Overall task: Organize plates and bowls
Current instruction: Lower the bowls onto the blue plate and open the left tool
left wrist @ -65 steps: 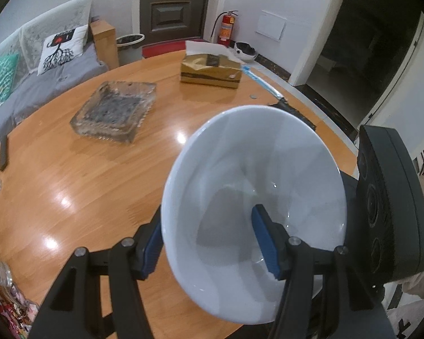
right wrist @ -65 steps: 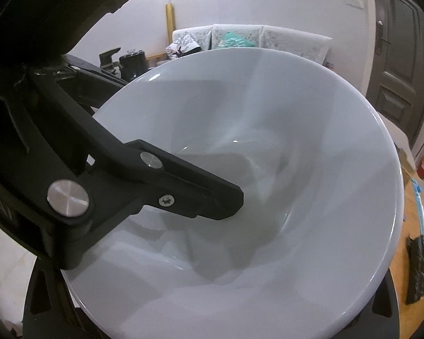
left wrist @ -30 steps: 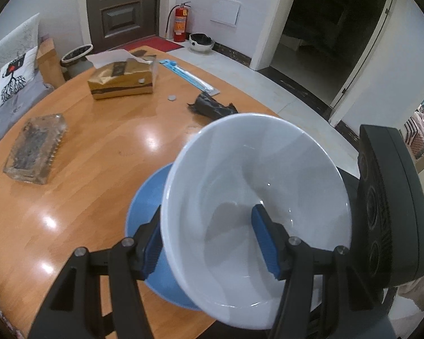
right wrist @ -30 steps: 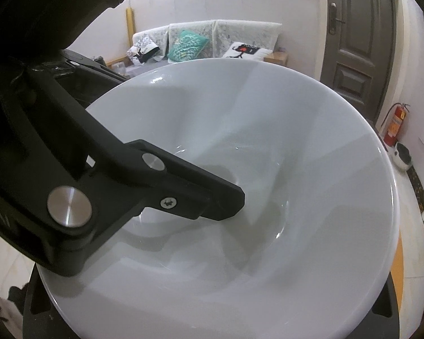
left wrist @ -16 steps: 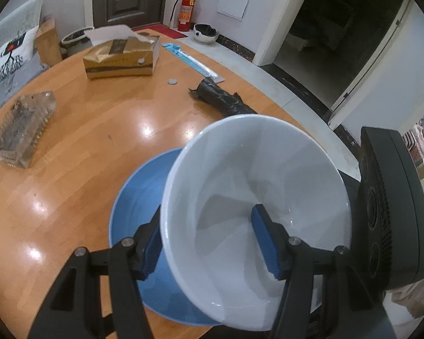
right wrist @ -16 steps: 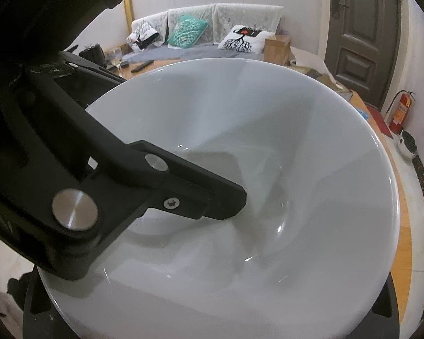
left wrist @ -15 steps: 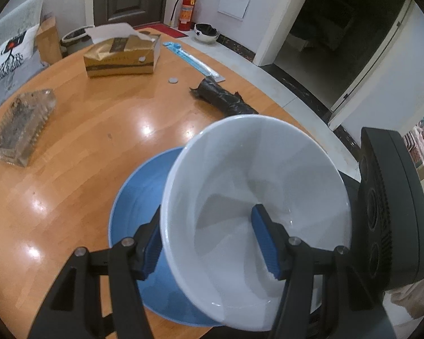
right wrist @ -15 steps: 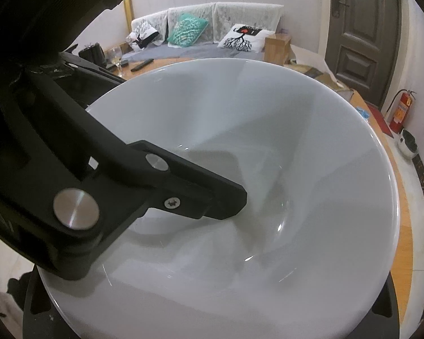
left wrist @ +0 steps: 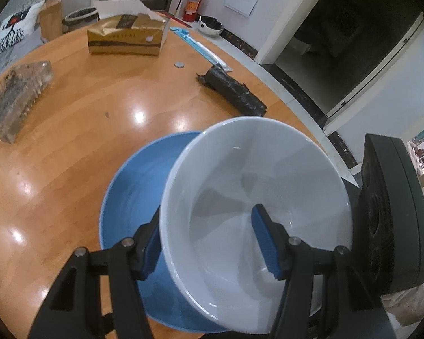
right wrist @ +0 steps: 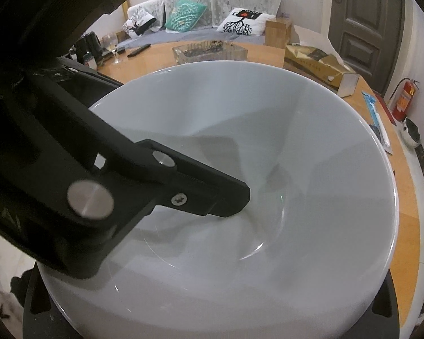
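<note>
Glossy white ceramic bowl (left wrist: 240,169) over a smooth blue glazed plate (left wrist: 132,175); polished, reflective round wooden table (left wrist: 70,130); matt black plastic gripper fingers (left wrist: 144,243).

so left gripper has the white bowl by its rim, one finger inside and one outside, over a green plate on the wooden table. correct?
Not quite: the plate is blue, not green, as the left wrist view shows. The rest holds: the left gripper clamps the white bowl by its rim, one finger inside and one outside, above that plate on the wooden table.
</note>
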